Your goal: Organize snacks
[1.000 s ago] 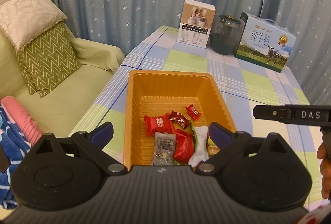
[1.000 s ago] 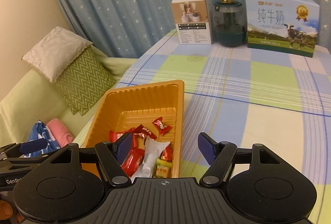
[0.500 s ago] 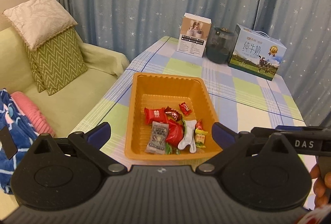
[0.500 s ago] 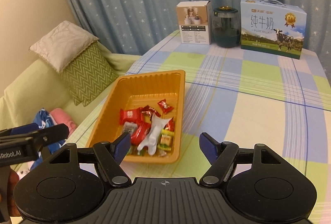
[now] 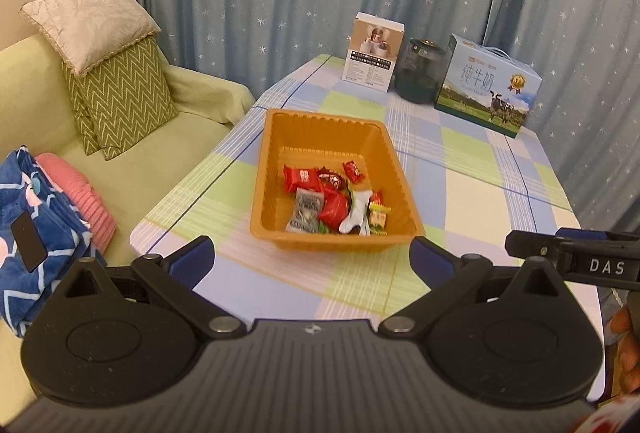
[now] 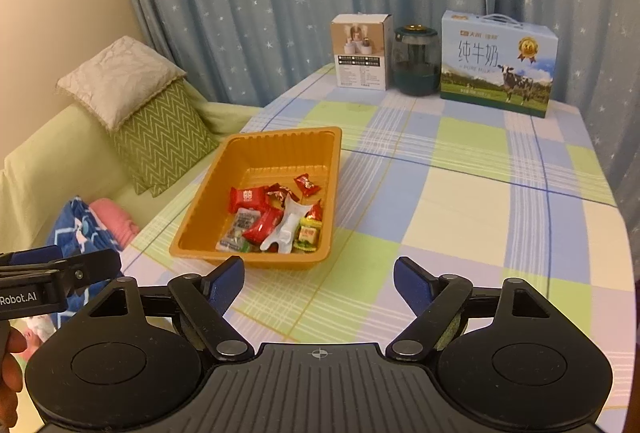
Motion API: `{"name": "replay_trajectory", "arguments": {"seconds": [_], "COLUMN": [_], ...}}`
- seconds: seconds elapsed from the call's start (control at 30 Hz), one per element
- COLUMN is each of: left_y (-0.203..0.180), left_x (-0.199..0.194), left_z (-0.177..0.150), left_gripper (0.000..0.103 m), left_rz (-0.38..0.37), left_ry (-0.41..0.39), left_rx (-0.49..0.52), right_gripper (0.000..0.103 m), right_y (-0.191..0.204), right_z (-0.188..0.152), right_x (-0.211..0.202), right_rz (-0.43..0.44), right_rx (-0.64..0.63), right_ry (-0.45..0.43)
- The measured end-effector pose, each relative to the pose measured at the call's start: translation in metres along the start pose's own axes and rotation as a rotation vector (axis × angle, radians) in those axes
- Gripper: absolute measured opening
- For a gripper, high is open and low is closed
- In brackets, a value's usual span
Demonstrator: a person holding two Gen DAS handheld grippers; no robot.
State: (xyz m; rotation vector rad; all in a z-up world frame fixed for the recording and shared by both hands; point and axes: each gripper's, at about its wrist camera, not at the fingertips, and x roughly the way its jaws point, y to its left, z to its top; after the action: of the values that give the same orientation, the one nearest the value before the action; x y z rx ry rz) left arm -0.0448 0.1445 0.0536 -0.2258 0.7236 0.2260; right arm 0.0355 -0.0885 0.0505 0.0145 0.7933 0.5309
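While both grippers, left point(image 5: 310, 261) and right point(image 6: 319, 279), hover with jaws released and empty, snacks point(image 6: 276, 219) sit heaped in orange tray point(image 6: 280, 141) beside worktop point(image 6: 480, 201) edge; risk: a nudge tips it off.

Open tabletop around the tray

Bare tabletop point(image 6: 460, 217) is lying right of the orange tray point(image 6: 208, 229) and in front of it; a white box point(image 6: 360, 53), dark jar point(image 6: 416, 61) and milk carton point(image 6: 498, 65) are lining the far edge, well apart from the tray.
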Motion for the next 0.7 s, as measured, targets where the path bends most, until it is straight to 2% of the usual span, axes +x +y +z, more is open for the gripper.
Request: {"name": "replay_trajectory", "arguments": {"seconds": [0.4,0.7], "left_y": [-0.008,-0.022], "left_x": [-0.032,-0.046], "left_z": [-0.017,-0.027], "left_gripper": [0.103,0.103], "left_rz": [0.007,0.018], "left_ry": [0.009,0.014], "left_rx": [0.014,0.031], "right_gripper": [0.083,0.083], "right_y": [0.005,0.006], "right_z": [-0.03,-0.037], "right_x": [-0.033,-0.054], "right_rz": [-0.009,-0.019], "right_rx": [0.018,0.021], "right_ry": [0.001,-0.016]}}
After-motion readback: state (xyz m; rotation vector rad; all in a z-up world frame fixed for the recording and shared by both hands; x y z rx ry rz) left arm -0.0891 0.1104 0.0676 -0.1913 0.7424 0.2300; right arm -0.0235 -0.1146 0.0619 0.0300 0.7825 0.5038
